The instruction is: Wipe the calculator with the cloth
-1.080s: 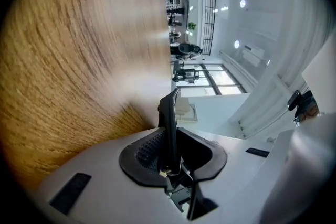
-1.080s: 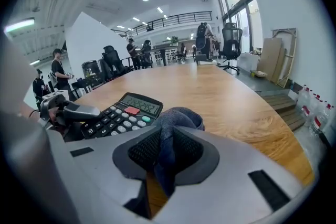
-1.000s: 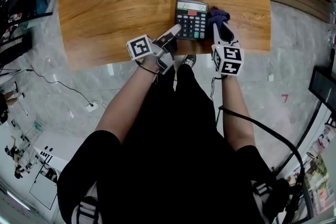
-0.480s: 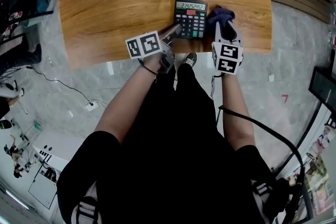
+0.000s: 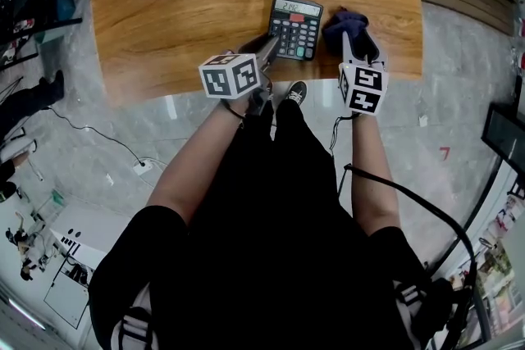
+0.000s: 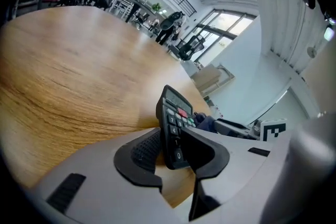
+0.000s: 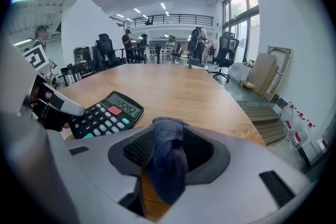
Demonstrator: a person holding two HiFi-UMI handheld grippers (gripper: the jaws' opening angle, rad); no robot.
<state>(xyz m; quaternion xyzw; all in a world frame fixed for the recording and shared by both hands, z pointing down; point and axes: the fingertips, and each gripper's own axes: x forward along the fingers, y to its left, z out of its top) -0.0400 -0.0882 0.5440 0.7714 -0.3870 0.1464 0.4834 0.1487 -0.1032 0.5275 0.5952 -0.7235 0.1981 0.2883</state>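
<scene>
Head view: the calculator (image 5: 295,27) lies close to the near edge of the worktop (image 5: 180,4) and is now turned slightly askew, where a second ago it sat squarer to that edge. The left hand-held gripper (image 5: 267,45) is set at its near left corner, with the marker cube (image 5: 230,75) rolled over. The right hand-held gripper (image 5: 354,45) is held just beside the calculator's right side, with the dark blue cloth (image 5: 344,19) bunched at its tip.

Left gripper view: the jaws have just been opening. The calculator's near corner stands between the spread pads and is judged released rather than clamped. Wide bare wood is seen beyond and to the left.

Right gripper view: these jaws have also just been opening. The cloth sags loosely between them, draped against one pad and not squeezed. Both holds are judged let go, so wiping is paused or finished. The worktop's right edge is near, with floor beyond it. Free room lies ahead and leftward.
</scene>
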